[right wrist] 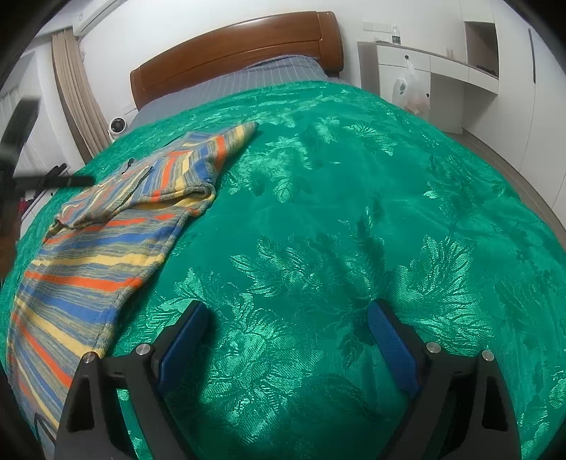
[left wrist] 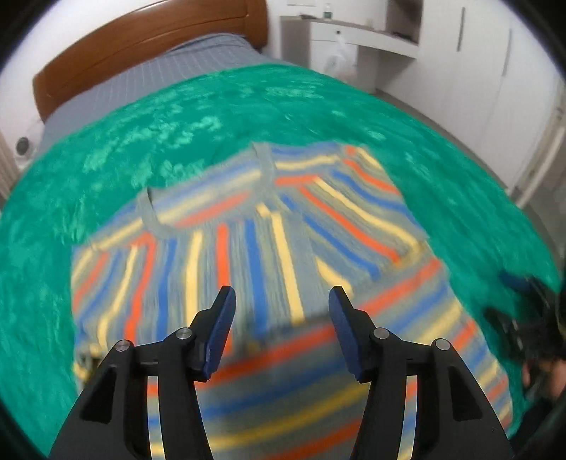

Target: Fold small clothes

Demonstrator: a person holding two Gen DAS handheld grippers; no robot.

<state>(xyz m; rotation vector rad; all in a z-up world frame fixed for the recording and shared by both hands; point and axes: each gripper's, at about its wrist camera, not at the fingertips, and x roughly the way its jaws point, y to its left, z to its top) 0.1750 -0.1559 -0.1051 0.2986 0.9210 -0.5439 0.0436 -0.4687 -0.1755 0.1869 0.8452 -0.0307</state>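
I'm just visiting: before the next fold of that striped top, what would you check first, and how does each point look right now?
1. Left gripper open, empty: ok.
2. Right gripper open, empty: ok.
3. Striped knit top lying on the green patterned bedspread: ok.
4. One sleeve folded over the body: ok.
5. Other sleeve's state: cannot tell, the left view is blurred.
6. Right gripper over the top: not ok, it is above bare bedspread.

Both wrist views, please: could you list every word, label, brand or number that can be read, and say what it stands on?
No text can be read in either view.
The bottle on the white shelf bears a label, too small to read.
The plastic bag hanging by the cabinet shows a mark, too blurred to read.
The striped garment and the green bedspread carry patterns only.
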